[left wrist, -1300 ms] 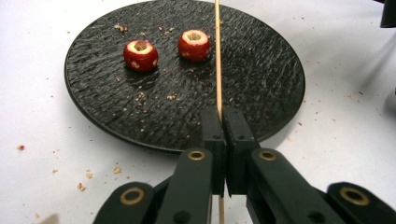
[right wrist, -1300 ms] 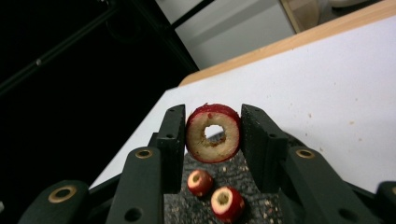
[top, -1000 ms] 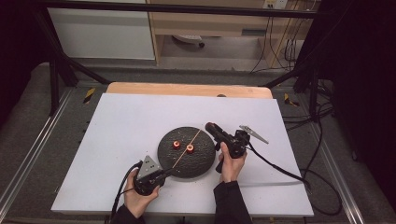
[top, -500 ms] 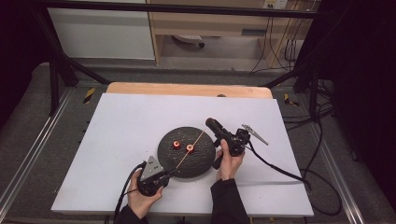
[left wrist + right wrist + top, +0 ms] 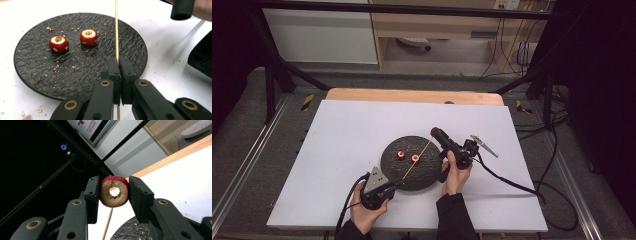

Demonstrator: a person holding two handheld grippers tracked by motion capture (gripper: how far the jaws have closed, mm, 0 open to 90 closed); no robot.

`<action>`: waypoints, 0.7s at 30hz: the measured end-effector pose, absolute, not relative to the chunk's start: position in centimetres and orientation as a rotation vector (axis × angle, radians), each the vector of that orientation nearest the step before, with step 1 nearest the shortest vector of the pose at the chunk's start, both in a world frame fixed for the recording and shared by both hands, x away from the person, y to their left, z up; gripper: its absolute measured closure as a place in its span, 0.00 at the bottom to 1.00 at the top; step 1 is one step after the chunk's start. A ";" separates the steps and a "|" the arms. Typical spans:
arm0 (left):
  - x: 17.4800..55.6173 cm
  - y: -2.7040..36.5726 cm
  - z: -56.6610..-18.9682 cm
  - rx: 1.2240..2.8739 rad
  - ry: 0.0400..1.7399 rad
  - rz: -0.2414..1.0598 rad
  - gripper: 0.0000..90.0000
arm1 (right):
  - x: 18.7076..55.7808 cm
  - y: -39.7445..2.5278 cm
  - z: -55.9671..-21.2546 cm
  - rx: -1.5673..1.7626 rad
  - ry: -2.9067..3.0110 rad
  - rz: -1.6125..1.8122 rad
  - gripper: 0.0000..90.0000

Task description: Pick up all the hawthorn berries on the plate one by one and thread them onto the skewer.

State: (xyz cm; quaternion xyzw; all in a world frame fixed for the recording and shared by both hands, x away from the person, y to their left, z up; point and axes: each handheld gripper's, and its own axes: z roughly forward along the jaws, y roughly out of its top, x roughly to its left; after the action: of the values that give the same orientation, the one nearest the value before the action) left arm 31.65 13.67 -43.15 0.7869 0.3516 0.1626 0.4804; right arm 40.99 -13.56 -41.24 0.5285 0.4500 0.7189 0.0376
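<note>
Wooden skewer pinched in my left gripper at plate near edge, now drawn back | right gripper clamps cored fruit ring | tip seemingly behind hole, threading next.

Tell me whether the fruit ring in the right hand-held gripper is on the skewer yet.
Not yet. The fruit ring sits clamped in the right hand-held gripper, its hole open, with the skewer below it.
</note>
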 end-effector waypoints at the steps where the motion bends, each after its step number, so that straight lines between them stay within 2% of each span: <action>1: 31.7 13.6 -43.1 1.916 0.859 0.399 0.98 | 41.0 -13.5 -41.3 1.620 1.379 2.207 0.69; 21: 33.2 11.3 -42.0 1.890 0.891 0.390 0.98 | 40.2 -13.2 -41.7 1.596 1.408 2.204 0.69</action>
State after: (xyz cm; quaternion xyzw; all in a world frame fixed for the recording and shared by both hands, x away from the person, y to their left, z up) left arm 33.16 11.28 -41.99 0.7770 0.3661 0.1603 0.4864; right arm 40.25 -13.18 -41.73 0.5205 0.4592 0.7188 0.0390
